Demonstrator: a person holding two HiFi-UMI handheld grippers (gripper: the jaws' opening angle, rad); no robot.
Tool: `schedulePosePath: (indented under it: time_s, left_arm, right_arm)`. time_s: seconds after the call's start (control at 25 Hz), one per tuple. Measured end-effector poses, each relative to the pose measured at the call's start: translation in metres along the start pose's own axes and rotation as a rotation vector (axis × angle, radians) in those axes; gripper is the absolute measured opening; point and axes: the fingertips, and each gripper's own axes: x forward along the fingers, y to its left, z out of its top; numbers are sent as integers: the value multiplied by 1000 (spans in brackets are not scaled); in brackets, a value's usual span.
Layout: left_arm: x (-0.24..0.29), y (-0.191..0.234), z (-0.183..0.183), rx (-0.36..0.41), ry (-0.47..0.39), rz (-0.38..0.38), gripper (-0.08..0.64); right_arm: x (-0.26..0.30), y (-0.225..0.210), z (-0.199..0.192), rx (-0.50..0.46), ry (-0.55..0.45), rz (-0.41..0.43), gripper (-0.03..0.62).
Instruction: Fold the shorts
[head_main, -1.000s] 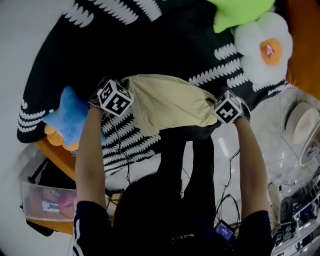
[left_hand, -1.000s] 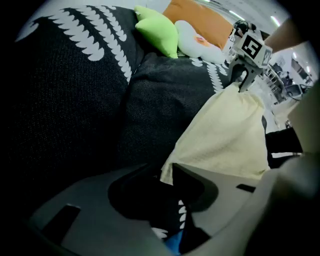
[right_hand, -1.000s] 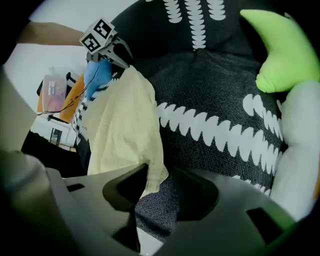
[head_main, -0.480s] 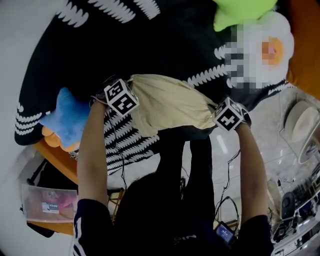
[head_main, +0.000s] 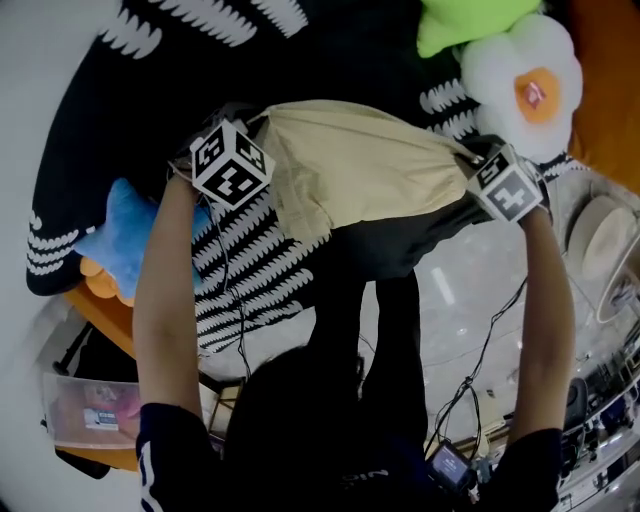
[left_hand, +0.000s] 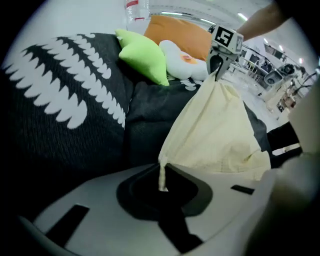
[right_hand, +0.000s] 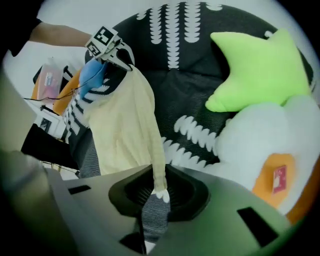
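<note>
My left hand-held gripper (left_hand: 162, 186) and right hand-held gripper (right_hand: 159, 192), jaws having just closed further, each pinch a corner of the shorts (head_main: 360, 170), stretched between them above the blanket (head_main: 330, 40). Next, I judge: lay flat, fold.

Left tongs (left_hand: 161, 185), right tongs (right_hand: 158, 192) just clamping shorts (head_main: 360, 170)

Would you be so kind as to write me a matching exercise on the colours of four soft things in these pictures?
Things:
1. egg cushion
2. star cushion beside it
3. other star cushion
4. shorts

Colours:
A. blue
B. white with an orange centre
C. pale yellow
D. lime green

Pairs: 1-B; 2-D; 3-A; 4-C
</note>
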Motion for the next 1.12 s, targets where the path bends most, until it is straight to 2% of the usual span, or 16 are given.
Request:
schedulePosePath:
  time_s: [0.12, 0.24, 0.36, 0.48, 0.56, 0.64, 0.76, 0.96, 1.12]
  left_arm:
    - [11, 19, 25, 62, 24, 92, 41]
    - [19, 28, 36, 30, 36, 167, 85]
    - [16, 32, 29, -108, 2, 197, 187]
    - [0, 32, 10, -322, -76, 185, 246]
    - [-17, 25, -8, -464, -117, 179, 262]
    - [-34, 10, -26, -561, -133, 166, 265]
    - [-53, -28, -45, -648, -138, 101, 264]
    - [-64, -111, -46, -815, -155, -41, 261]
    - [-58, -159, -45, -965, -174, -71, 249]
  right_arm:
    - [2, -30, -1, 27, 38, -67, 75]
    - [9, -46, -3, 94, 44, -159, 94]
    - [11, -59, -12, 228, -29, -225, 190]
    - [-3, -61, 0, 354, -196, -177, 318]
    - [-21, -58, 8, 394, -278, -168, 368]
    - [-37, -52, 10, 405, -314, -172, 368]
    - [-49, -36, 7, 380, -326, -169, 365]
    - [-55, -10, -10, 394, -367, -144, 337]
    - [-51, 21, -21, 416, -393, -114, 325]
